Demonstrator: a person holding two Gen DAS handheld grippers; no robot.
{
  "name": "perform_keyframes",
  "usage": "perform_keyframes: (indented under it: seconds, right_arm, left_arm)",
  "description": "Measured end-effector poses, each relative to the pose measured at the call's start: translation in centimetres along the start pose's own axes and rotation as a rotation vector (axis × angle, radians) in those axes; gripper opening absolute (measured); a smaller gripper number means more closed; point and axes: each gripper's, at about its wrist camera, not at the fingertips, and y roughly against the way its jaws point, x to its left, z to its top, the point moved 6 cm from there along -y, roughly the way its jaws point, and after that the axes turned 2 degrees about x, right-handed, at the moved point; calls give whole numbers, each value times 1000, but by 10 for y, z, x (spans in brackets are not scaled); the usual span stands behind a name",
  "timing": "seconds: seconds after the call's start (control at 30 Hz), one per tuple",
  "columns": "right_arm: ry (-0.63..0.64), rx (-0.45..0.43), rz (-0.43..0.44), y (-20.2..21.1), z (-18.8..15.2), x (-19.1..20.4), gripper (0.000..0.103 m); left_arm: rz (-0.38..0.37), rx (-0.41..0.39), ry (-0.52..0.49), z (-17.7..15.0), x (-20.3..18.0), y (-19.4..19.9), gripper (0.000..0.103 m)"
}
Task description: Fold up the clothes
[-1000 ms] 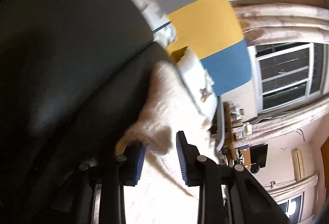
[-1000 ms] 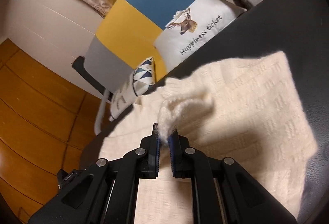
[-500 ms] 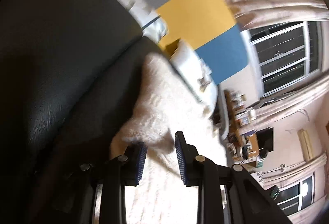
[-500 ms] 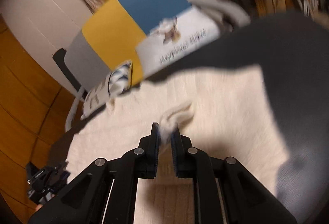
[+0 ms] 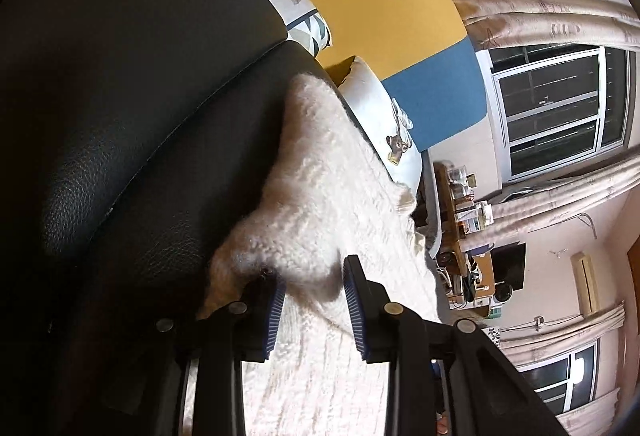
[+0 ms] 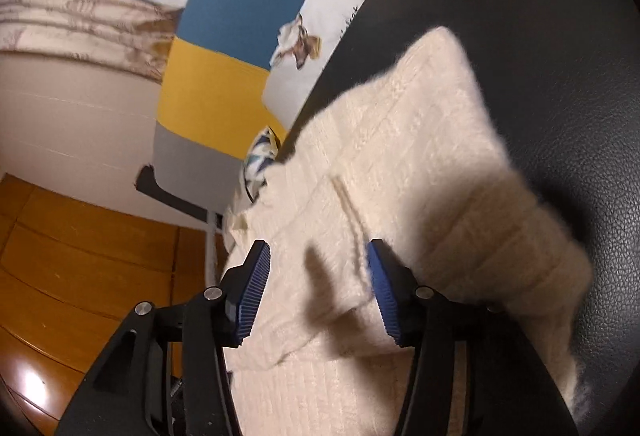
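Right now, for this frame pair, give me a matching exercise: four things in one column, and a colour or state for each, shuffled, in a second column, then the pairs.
Things:
1. sweater
2. left claw
3. sofa
4. pillow

Colour or state:
A. black leather
B. white, with a deer print
C. cream knit, lying folded over on the seat
D. open, with knit between the pads

Pairs: 1-C, 2-D, 3-A, 4-B
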Motion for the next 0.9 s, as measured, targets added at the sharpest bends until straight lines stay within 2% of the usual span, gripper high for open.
perform_keyframes:
  seconds: [0.13, 0.17, 0.2, 0.37, 0.5, 0.57, 0.67, 0.73, 0.9]
  right_arm:
    - [61, 16, -57, -4, -7, 5, 54]
    - [101, 32, -111, -9, -8, 6, 38]
    - [131, 43, -159, -13, -9, 7, 7]
    - [205, 44, -223, -15, -13, 18, 7]
    - [337, -56, -196, 9, 2, 65, 7]
    - [382, -93, -240, 14, 9, 72, 7]
    - [362, -29, -346, -4, 5, 44, 7]
    - [336, 10, -372, -13, -3, 25, 7]
    - [298, -21, -352, -11, -6, 12, 7]
  left_arm:
    - [-5, 4, 1, 0, 0, 1, 29]
    - [-8, -4, -8, 1, -2, 2, 29]
    - [-11, -12, -16, 1, -4, 4, 29]
    - [-28, -52, -60, 2, -14, 12, 29]
    - [-20, -57, -85, 1, -17, 12, 29]
    - [-1, -38, -89, -2, -15, 6, 29]
    - [29, -10, -95, -5, -11, -2, 27]
    - [32, -8, -91, -5, -10, -2, 27]
    - [40, -30, -79, -3, -3, 5, 22]
